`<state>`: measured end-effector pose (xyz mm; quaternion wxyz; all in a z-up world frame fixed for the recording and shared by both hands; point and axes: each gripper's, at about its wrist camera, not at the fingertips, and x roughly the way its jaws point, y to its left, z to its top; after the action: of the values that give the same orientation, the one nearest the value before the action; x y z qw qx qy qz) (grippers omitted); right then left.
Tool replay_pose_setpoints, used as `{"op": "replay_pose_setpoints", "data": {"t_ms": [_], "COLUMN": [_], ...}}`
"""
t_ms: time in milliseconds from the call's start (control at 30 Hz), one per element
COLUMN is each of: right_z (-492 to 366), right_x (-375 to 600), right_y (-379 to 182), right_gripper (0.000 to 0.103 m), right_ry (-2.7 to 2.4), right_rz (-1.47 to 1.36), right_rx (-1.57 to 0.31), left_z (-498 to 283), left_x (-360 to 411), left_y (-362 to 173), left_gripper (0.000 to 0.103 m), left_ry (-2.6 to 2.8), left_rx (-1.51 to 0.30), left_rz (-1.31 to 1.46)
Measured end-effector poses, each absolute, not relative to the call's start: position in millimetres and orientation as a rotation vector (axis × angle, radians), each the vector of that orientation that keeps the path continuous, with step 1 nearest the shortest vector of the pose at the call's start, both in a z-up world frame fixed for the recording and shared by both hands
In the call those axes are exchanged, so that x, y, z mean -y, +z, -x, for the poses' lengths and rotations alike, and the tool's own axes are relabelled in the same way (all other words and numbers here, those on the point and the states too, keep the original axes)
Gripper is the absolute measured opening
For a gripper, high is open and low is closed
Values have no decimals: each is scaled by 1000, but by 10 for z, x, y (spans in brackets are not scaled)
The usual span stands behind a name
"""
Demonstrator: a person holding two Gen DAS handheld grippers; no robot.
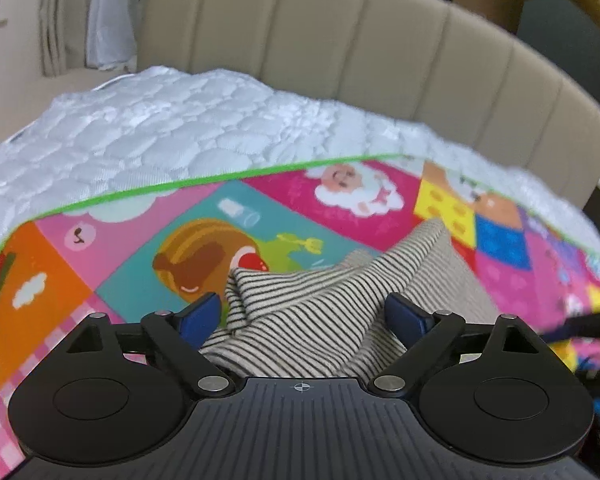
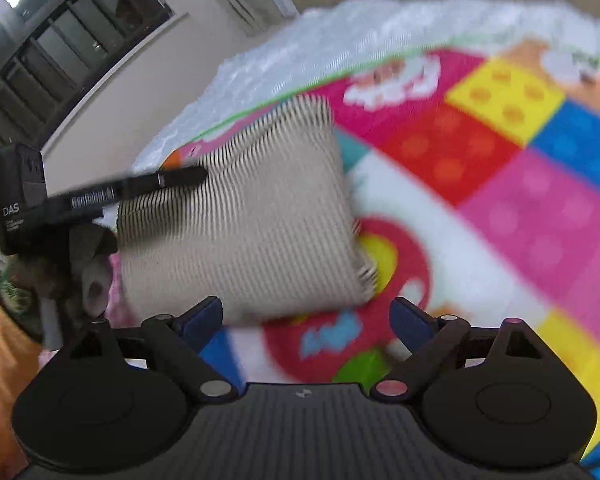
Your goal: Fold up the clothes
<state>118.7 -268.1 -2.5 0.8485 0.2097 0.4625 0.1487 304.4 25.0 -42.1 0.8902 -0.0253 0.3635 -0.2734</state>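
A striped garment, cream with thin black lines, lies folded into a compact bundle on a colourful play mat printed with cartoon squares and edged in green. The mat is spread over a white quilted mattress, behind which stands a beige padded headboard. The left gripper hovers directly over the near edge of the garment with its jaws spread wide, blue fingertips on either side of the cloth, gripping nothing. In the right wrist view, which is motion-blurred, the right gripper is likewise released, jaws apart, just beside the bundle's lower edge above the mat. The left gripper shows there at the garment's left side.
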Motion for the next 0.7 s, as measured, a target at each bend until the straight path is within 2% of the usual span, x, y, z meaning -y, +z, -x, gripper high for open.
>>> {"op": "replay_pose_setpoints", "data": {"t_ms": [200, 467, 700], "right_z": [-1282, -1509, -1479], "right_x": [2461, 2409, 2605], "right_y": [-235, -241, -223], "right_gripper": [90, 82, 82], "right_ry": [320, 327, 267], "right_rz": [-564, -567, -605], "right_rx": [-1025, -952, -965], "left_z": [-3215, -3295, -3273], "left_x": [-530, -632, -717], "left_y": [-546, -784, -899], "left_gripper": [97, 97, 94], "left_ry": [-549, -539, -553], "left_rx": [-815, -877, -948], "left_rz": [290, 388, 455]}}
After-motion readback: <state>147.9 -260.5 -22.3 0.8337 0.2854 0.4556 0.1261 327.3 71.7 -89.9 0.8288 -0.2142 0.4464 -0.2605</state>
